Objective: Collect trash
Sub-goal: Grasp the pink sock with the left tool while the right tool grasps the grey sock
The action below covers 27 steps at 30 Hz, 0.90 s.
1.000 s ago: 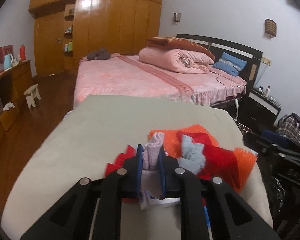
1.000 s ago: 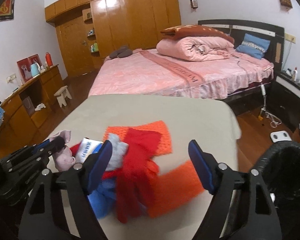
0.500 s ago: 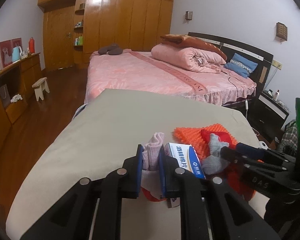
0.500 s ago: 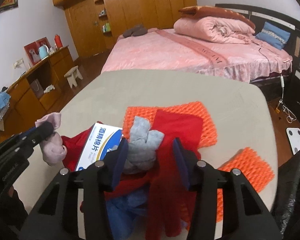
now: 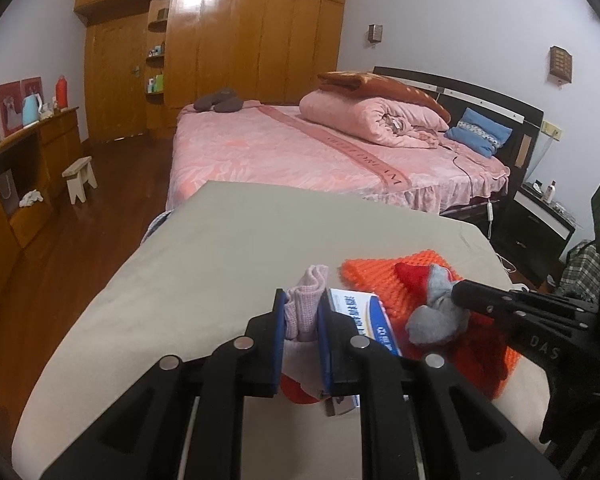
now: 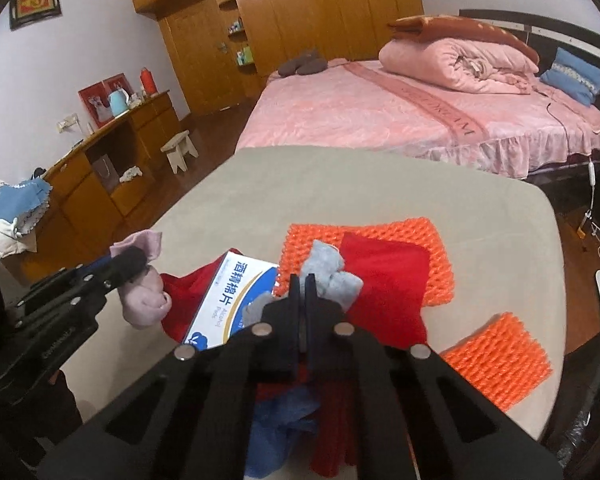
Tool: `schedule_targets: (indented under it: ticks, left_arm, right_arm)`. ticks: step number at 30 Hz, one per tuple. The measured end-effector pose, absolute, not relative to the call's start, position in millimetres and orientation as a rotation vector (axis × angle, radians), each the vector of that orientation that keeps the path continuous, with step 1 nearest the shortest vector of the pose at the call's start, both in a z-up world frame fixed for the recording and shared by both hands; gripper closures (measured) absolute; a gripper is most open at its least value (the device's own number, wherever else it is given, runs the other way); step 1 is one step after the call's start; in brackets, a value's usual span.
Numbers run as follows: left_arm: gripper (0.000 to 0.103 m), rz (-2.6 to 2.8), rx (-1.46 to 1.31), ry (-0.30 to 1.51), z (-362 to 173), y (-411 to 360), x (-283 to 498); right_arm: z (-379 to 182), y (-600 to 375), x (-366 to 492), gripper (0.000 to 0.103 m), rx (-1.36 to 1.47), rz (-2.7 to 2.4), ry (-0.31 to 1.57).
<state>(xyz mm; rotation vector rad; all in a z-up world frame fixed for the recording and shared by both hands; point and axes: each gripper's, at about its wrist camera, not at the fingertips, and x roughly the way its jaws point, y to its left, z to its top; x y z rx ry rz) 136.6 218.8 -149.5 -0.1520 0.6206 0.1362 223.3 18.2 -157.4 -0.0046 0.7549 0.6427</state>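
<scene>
Half the beige table [image 6: 400, 184] bare, trash pile [image 6: 380, 280] near edge — right side.

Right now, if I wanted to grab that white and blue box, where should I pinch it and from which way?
Probably pinch the box across its thin faces at the far short end, coming down from above. It lies flat and slanted on the red cloth; that end looks bare. The near end sits under the right gripper and grey sock, and the left gripper, holding the pink sock, crowds one side.
</scene>
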Motion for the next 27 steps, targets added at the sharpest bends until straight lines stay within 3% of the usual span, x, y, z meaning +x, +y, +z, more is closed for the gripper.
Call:
schedule_targets:
  ticks: [2,6,8,10,16,19,23,27]
  left_arm:
    - [0.088,0.132,-0.153,0.617,-148.1,217.0,135.3]
    - [0.088,0.126,-0.150,0.626,-149.4,214.4,136.8]
    - [0.088,0.126,-0.148,0.634,-151.8,214.1,137.1]
    - [0.088,0.127,-0.147,0.638,-153.0,214.5,138.6]
    - [0.088,0.140,-0.149,0.645,-154.9,218.2,143.6]
    - [0.088,0.142,-0.149,0.646,-155.2,218.7,144.7]
    - [0.088,0.142,-0.149,0.644,-154.6,217.9,144.4]
    - [0.088,0.135,-0.155,0.626,-148.3,216.1,141.0]
  right_arm:
    - [-155.4,16.5,223.3,0.101,-0.004,0.638,0.758]
    - [-159.4,15.8,225.1,0.090,-0.028,0.611,0.773]
    - [-164.2,15.1,228.3,0.060,-0.026,0.593,0.792]
    - [-167.0,14.7,231.5,0.055,-0.021,0.579,0.798]
    - [-178.5,27.0,241.2,0.055,-0.046,0.592,0.834]
    - [-184.7,34.3,244.2,0.070,-0.042,0.628,0.865]
    - [-172.3,31.6,236.0,0.083,-0.052,0.657,0.817]
    - [-150.9,18.4,224.1,0.084,-0.006,0.688,0.754]
